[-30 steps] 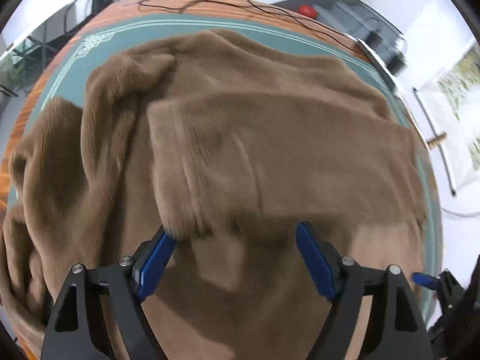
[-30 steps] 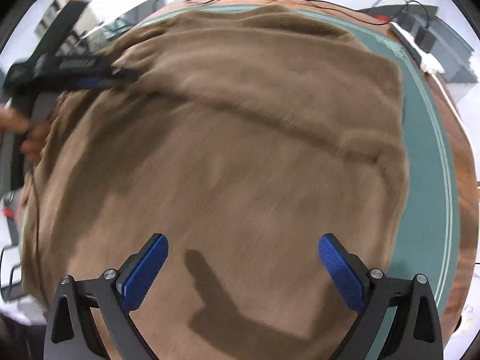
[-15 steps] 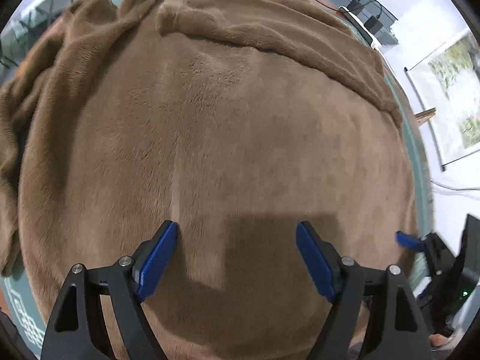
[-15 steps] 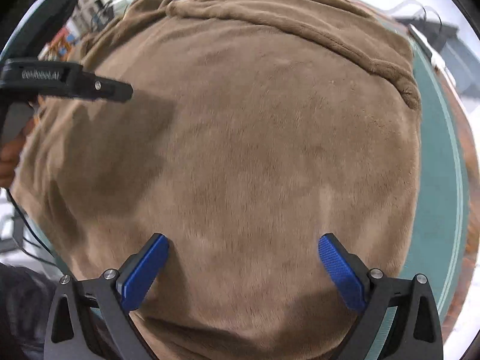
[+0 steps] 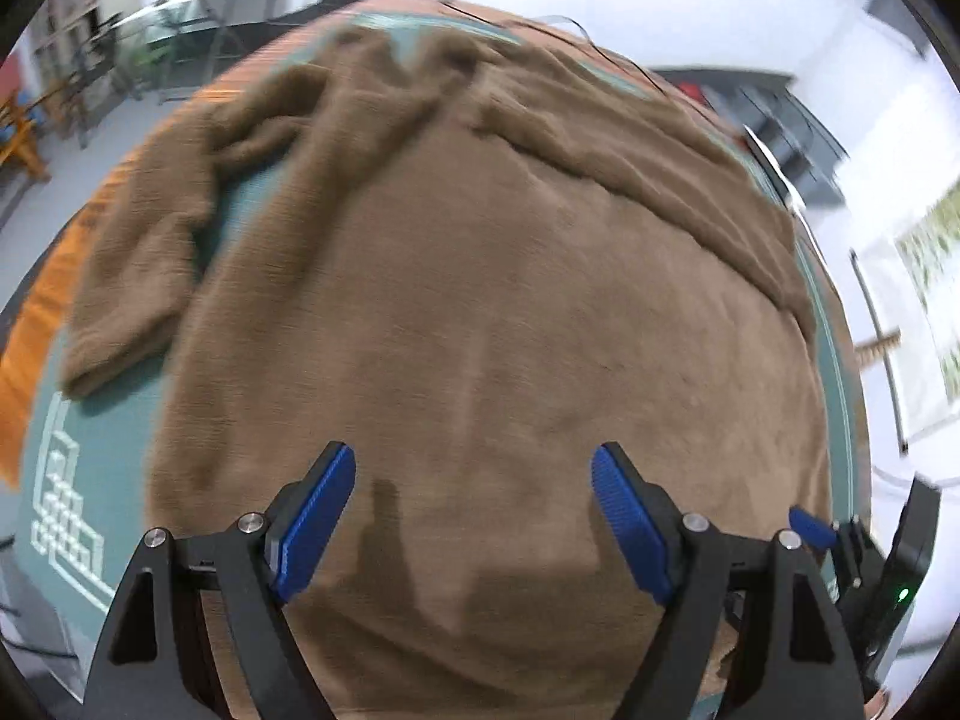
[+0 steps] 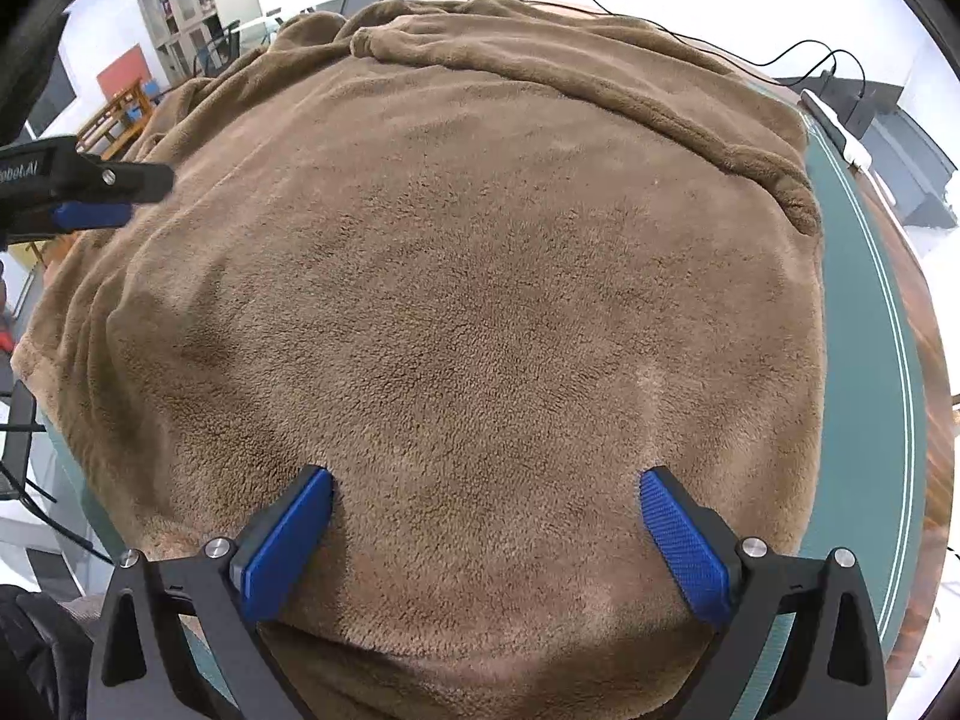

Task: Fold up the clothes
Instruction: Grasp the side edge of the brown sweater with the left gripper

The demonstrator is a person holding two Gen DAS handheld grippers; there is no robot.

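While both grippers' jaws gape empty, one brown garment (image 6: 468, 300) covers one table (image 6: 864, 324).

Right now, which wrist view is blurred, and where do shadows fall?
Left wrist view: motion-smeared, worst at the edges; tong shadows on the brown fleece garment. Right wrist view: sharp, fleece pile crisp, barrel-distorted green mat edge; no strong shadow.
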